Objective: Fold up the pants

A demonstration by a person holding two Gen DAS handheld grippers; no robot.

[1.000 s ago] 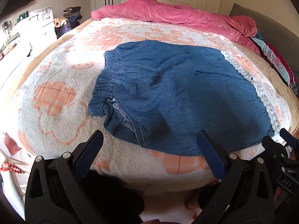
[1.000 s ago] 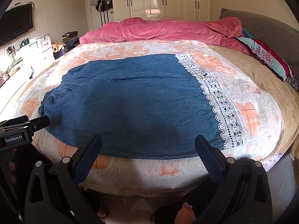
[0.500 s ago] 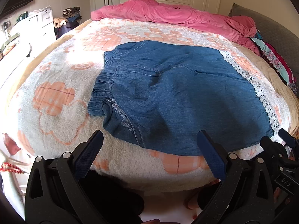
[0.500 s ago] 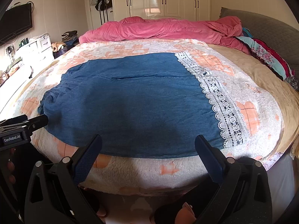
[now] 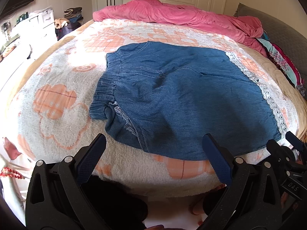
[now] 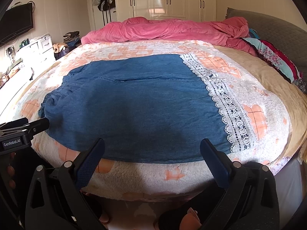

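Observation:
Blue denim pants (image 5: 182, 103) lie flat on the bed, folded lengthwise, with the elastic waistband (image 5: 103, 90) at the left and a white lace hem (image 5: 268, 95) at the right. In the right wrist view the pants (image 6: 138, 107) fill the middle and the lace hem (image 6: 226, 103) runs down the right side. My left gripper (image 5: 153, 149) is open and empty, hovering over the near edge by the waist end. My right gripper (image 6: 152, 151) is open and empty, above the near edge toward the hem. Each gripper shows at the edge of the other's view.
The bed has a fleecy white and orange blanket (image 5: 57, 103). A pink duvet (image 5: 178, 17) is bunched at the far side, with patterned cloth (image 6: 276, 61) at the right. A white dresser (image 6: 38, 48) and a wall TV (image 6: 15, 25) stand on the left, wardrobes (image 6: 167, 0) at the back.
Both grippers have risen slightly and drawn back a little from the pants. The pants have not moved. Both grippers stay open.

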